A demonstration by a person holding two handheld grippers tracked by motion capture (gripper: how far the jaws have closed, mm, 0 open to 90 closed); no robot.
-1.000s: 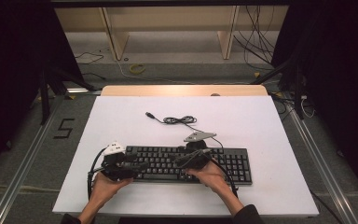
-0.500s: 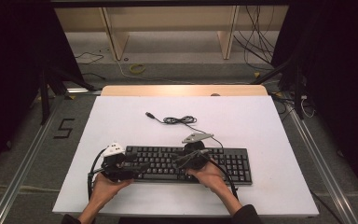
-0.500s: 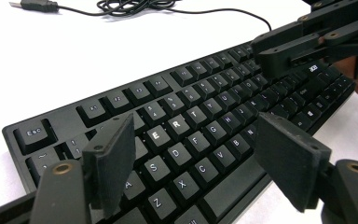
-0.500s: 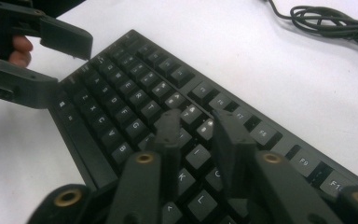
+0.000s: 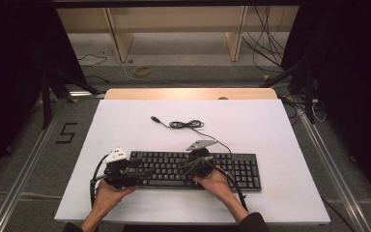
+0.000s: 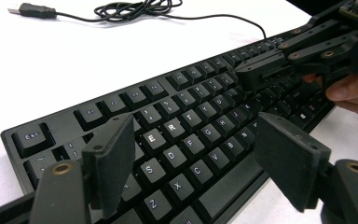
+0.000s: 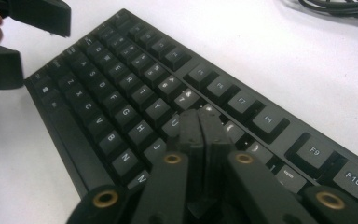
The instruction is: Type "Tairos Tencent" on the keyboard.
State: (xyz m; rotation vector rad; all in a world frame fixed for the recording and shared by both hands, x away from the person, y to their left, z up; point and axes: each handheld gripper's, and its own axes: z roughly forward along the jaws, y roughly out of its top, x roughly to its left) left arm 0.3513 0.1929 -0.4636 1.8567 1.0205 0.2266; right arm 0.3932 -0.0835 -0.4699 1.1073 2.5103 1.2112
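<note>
Black keyboard lies flat near the front edge of the white worktop, cable coiled behind it. Left gripper view: left hand-held gripper hovers wide over the letter keys. Right gripper view: right hand-held gripper, its jaws having just closed with nothing between them, tips at the keys.
</note>
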